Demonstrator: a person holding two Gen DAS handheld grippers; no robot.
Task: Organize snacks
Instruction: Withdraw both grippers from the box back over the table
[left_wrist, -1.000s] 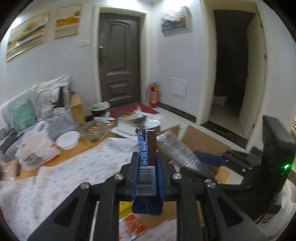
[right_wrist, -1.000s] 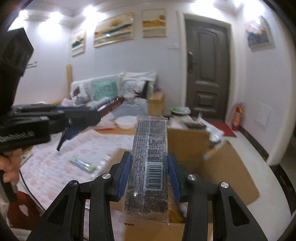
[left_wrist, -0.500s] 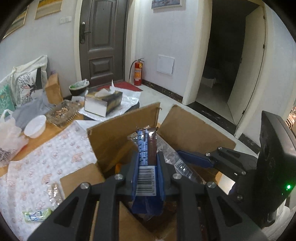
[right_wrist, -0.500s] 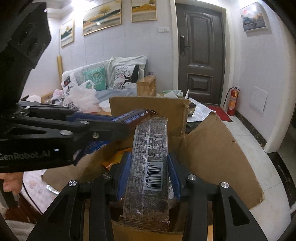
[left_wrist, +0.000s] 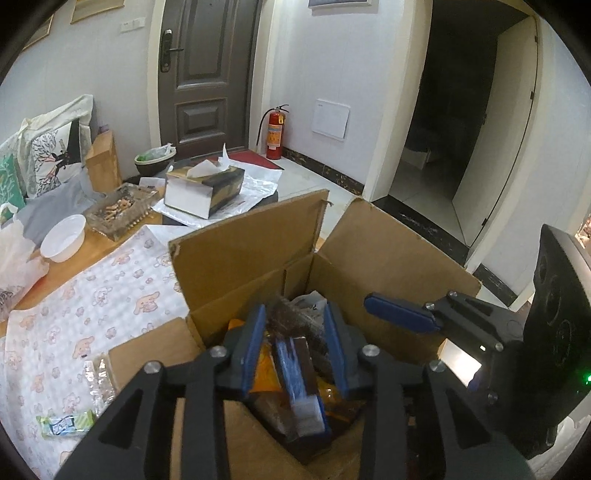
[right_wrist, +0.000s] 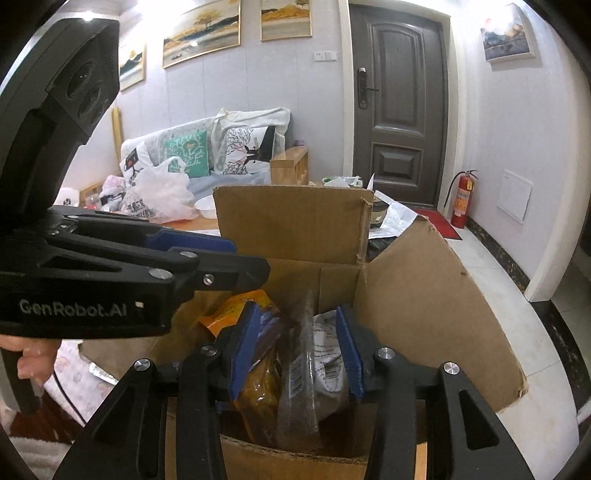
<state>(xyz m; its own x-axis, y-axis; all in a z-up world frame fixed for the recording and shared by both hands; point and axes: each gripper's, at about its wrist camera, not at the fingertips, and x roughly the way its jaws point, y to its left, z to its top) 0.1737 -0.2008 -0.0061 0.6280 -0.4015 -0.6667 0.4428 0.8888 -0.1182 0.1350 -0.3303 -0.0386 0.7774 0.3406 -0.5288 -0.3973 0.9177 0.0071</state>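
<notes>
Left wrist view, my left gripper (left_wrist: 295, 347) over the open cardboard box (left_wrist: 388, 258), fingers just opening, blue snack bar (left_wrist: 295, 376) loose between them, right wrist view, my right gripper (right_wrist: 295, 347) parted, clear seaweed packet (right_wrist: 299, 373) unpinched inside the box.

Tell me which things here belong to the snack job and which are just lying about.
Job:
- cardboard box
- blue-wrapped bar, dropped into it
- clear-wrapped dark snack pack
- orange snack bag
- green-wrapped snack on the patterned cloth
- left gripper, right gripper, jaws apart over the box

Lying about:
- tissue box
- white bowl
- glass ashtray
- fire extinguisher
</notes>
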